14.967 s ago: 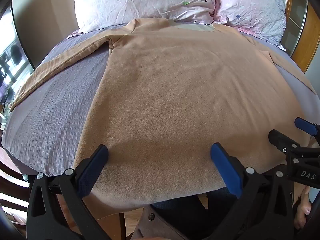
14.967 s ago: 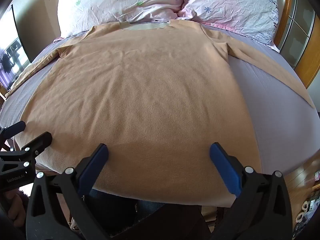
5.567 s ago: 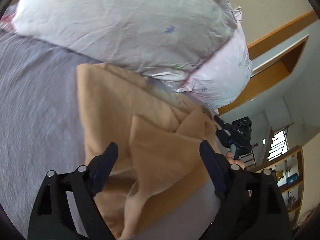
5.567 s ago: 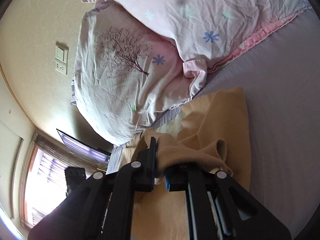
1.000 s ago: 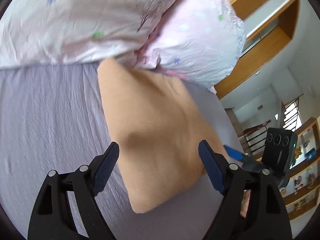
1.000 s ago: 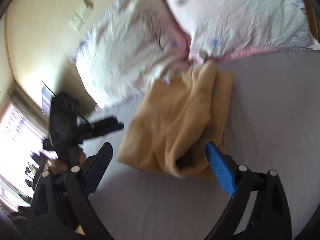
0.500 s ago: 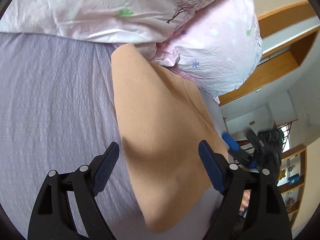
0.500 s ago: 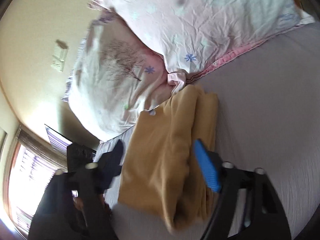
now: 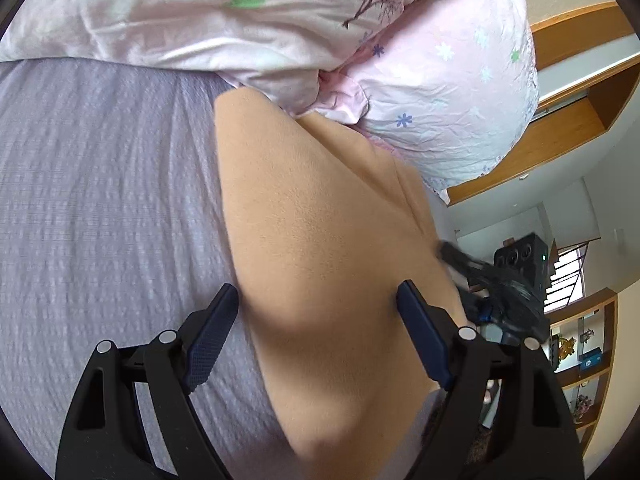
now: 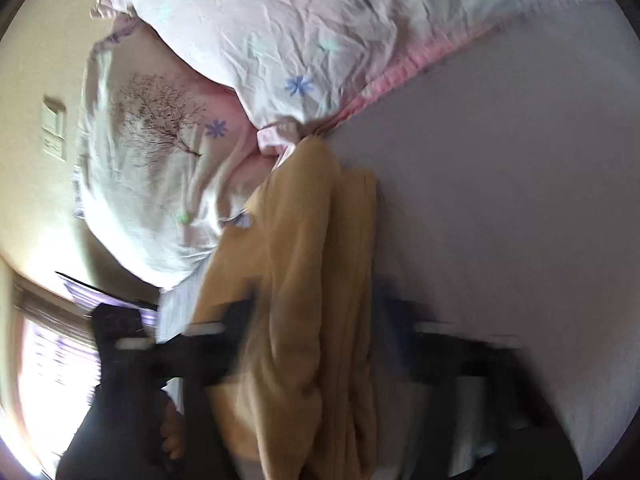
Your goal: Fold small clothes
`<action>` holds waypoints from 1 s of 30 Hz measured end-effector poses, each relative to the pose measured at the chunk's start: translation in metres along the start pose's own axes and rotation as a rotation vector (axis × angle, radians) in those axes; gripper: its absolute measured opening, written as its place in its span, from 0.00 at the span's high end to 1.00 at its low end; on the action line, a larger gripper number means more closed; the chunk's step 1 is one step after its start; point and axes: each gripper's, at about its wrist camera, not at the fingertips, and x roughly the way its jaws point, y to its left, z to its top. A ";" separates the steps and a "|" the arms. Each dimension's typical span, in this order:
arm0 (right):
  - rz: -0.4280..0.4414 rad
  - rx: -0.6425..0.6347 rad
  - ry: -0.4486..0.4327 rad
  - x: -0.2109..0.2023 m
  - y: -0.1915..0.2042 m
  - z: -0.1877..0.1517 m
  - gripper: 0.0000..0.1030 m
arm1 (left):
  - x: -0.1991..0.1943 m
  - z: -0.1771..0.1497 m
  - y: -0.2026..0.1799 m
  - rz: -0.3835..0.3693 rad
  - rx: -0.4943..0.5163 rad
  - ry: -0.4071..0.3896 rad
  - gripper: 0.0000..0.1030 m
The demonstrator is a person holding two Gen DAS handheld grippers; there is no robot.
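A tan top [image 9: 320, 240] lies folded into a narrow stack on the lilac bed sheet [image 9: 100, 208], its far end against the pillows. My left gripper [image 9: 316, 320] is open and empty, its jaws wide over the near half of the stack. In the right wrist view the tan top [image 10: 304, 288] shows bunched layers. My right gripper [image 10: 320, 332] is heavily blurred by motion, its dark fingers standing on either side of the folded stack; it looks open. The right gripper also shows in the left wrist view [image 9: 472, 276] at the stack's right edge.
Two pale floral pillows [image 9: 248, 20] [image 10: 256, 28] lie at the head of the bed. A wooden door frame [image 9: 560, 128] and shelves [image 9: 584, 364] stand beyond the bed's right side. A bright window [image 10: 52, 372] is at the left.
My right gripper has swung in over the folded top and now blurs with motion. My left gripper has moved slightly closer to the stack. The top stays folded.
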 end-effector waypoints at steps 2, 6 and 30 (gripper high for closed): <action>0.047 0.009 0.039 0.001 -0.005 -0.008 0.18 | 0.006 0.002 0.001 -0.007 -0.009 0.011 0.21; 0.081 0.013 0.106 0.010 -0.009 -0.022 0.25 | 0.010 0.002 0.005 -0.048 -0.038 0.003 0.25; 0.316 -0.295 0.108 0.029 0.110 -0.080 0.15 | -0.141 -0.097 -0.013 0.063 0.318 -0.256 0.22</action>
